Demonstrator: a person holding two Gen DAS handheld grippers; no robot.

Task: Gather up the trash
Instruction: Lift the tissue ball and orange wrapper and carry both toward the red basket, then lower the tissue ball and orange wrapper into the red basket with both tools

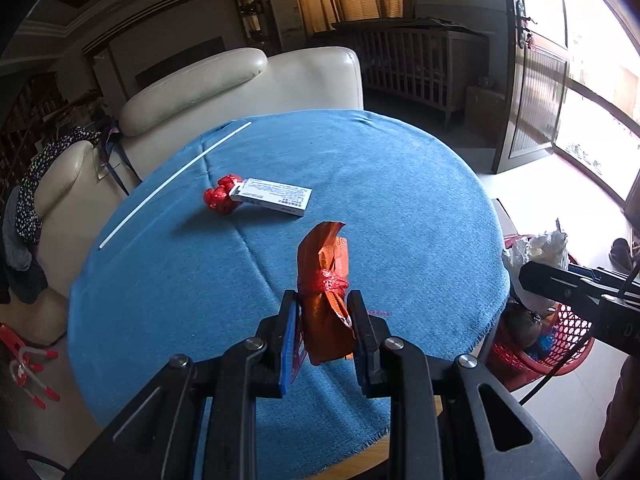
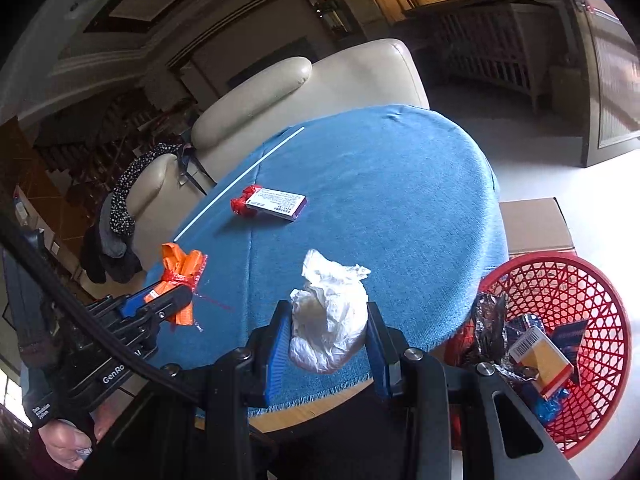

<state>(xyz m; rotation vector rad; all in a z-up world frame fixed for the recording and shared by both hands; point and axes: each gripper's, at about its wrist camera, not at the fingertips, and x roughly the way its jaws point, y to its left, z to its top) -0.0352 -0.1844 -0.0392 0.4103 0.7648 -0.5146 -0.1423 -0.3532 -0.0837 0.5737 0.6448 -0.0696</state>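
Observation:
My left gripper (image 1: 323, 312) is shut on an orange wrapper bundle (image 1: 324, 280) tied with red string, held above the near edge of the blue-clothed round table (image 1: 360, 168). My right gripper (image 2: 328, 320) is shut on a crumpled white plastic wad (image 2: 330, 316), also over the table's near edge. In the right wrist view the left gripper (image 2: 176, 300) shows at the left with the orange bundle (image 2: 180, 268). A red mesh basket (image 2: 560, 292) with several pieces of trash stands on the floor at the right. On the cloth lie a white box (image 1: 276, 196), a red crumpled wrapper (image 1: 218, 198) and a white straw (image 1: 172, 184).
A cream leather sofa (image 1: 224, 92) stands behind the table with dark clothes (image 1: 36, 184) draped over its arm. A cardboard box (image 2: 536, 224) sits on the floor beside the basket. The red basket (image 1: 552, 344) appears at the right of the left wrist view, below the right gripper's body (image 1: 580, 292).

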